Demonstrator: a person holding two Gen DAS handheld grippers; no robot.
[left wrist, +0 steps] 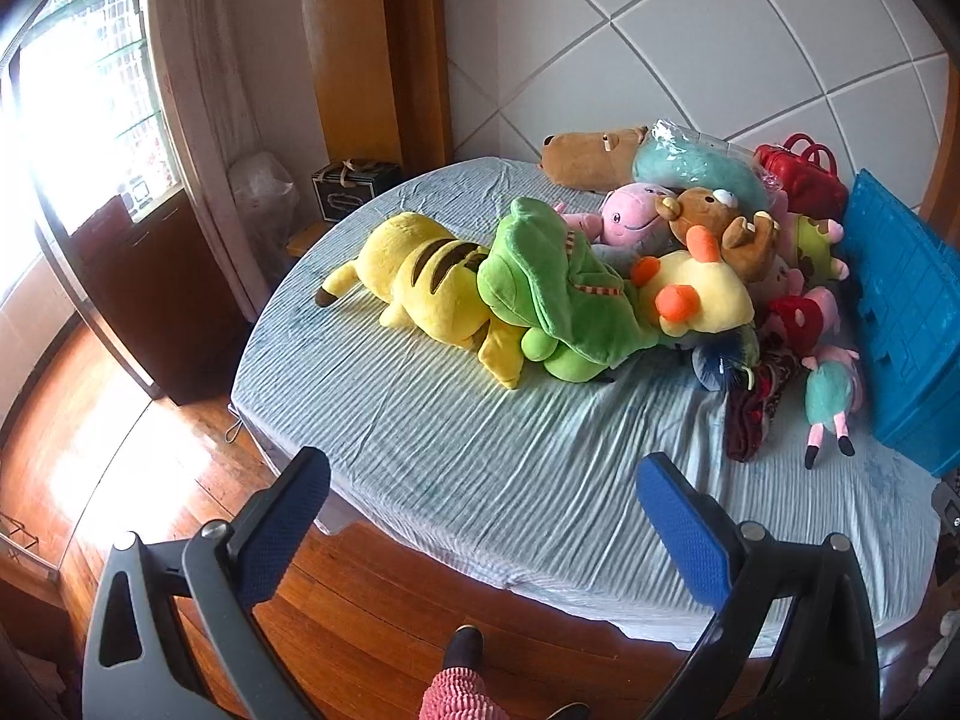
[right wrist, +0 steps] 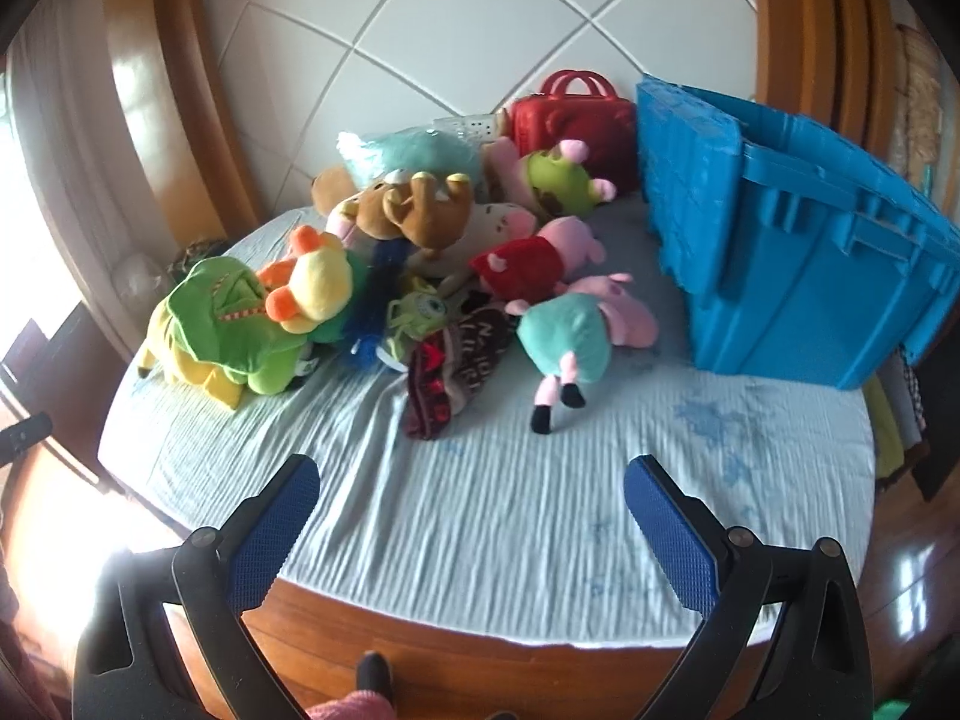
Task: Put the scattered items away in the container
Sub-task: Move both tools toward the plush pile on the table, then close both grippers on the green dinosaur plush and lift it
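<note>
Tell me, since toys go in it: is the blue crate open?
Cannot tell: the blue crate shows only its side walls; its top is out of view.

- The wall [left wrist: 690,30] behind the bed was white, padded in large diamond panels with grey seams.
- Glossy wooden pillars [right wrist: 798,18] framed that wall on both sides.
- A bed [left wrist: 480,420] in a pale blue, wrinkled sheet stood on a wooden base.
- The floor [left wrist: 120,450] was reddish-brown polished wood that caught bright glare.
- A window [left wrist: 90,90] with a grid of bars let in strong daylight at the left.
- A pale curtain [left wrist: 198,90] hung beside the window.
- A dark wooden cabinet [left wrist: 162,300] stood beneath the window.
- A small dark box [left wrist: 354,189] sat in the corner near the bed.
</note>
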